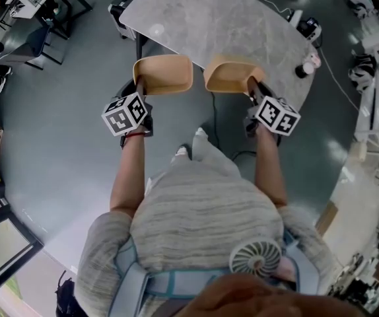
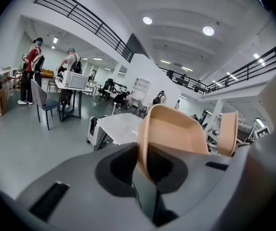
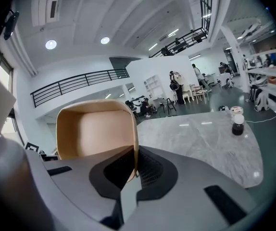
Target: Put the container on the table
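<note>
Right, big open hall all around: white ceiling with round lights, a black mezzanine railing (image 2: 90, 25) running along the upper level, and a wide grey floor (image 1: 57, 150) underneath. Straight ahead sits the grey marble-look table (image 1: 222, 25), long and mostly bare, with a small dark bottle (image 3: 237, 124) standing near its far right end. Off to the left, people stand by a desk (image 2: 73, 83), and a chair (image 2: 44, 102) stands just in front of it.

Now the action: the left gripper (image 2: 145, 170) has its jaws pinched on the wall of a tan container (image 2: 174, 134), held up in the air at the near edge of the table, not resting on it. Over on the right, the right gripper (image 3: 131, 177) is clamped the same way on the rim wall of a second tan container (image 3: 97, 129), also aloft at that near edge. From the head view the two sit side by side, close but apart
</note>
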Demonstrator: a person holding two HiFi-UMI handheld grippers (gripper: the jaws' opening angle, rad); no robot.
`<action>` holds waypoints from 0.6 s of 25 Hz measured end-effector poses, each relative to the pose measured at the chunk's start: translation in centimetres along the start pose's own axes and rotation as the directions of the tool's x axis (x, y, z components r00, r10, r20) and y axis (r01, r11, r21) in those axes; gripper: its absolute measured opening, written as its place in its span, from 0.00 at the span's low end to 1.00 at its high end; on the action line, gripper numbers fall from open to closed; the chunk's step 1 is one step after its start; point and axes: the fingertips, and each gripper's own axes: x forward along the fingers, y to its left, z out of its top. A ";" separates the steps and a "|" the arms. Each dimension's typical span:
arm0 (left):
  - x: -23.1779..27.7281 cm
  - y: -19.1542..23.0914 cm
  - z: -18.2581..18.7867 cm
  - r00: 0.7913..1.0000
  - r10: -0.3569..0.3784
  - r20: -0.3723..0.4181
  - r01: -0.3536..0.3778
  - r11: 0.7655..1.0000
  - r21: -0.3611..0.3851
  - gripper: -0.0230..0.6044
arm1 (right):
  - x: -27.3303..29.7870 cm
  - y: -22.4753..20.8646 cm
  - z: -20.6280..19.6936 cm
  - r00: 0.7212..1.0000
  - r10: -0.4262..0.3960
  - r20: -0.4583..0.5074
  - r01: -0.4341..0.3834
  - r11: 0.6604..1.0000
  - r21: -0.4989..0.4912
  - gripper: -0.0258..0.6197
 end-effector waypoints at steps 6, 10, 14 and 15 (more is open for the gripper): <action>4.3 -0.1 2.2 1.000 0.007 0.000 -0.007 1.000 0.005 0.10 | 4.6 -1.4 2.2 1.000 0.008 -0.020 -0.008 1.000 -0.012 0.04; 8.0 -0.4 4.4 1.000 0.017 -0.001 -0.017 1.000 0.009 0.10 | 8.2 -2.9 4.4 0.999 0.012 -0.029 -0.013 1.000 -0.009 0.04; 12.0 -0.7 6.2 1.000 0.026 -0.003 -0.026 1.000 0.007 0.10 | 12.2 -4.6 6.4 0.999 0.024 -0.049 -0.024 1.000 -0.009 0.04; 13.0 -0.9 6.6 1.000 0.028 -0.003 -0.028 1.000 0.006 0.10 | 13.2 -5.0 6.9 0.998 0.030 -0.056 -0.030 0.999 -0.012 0.04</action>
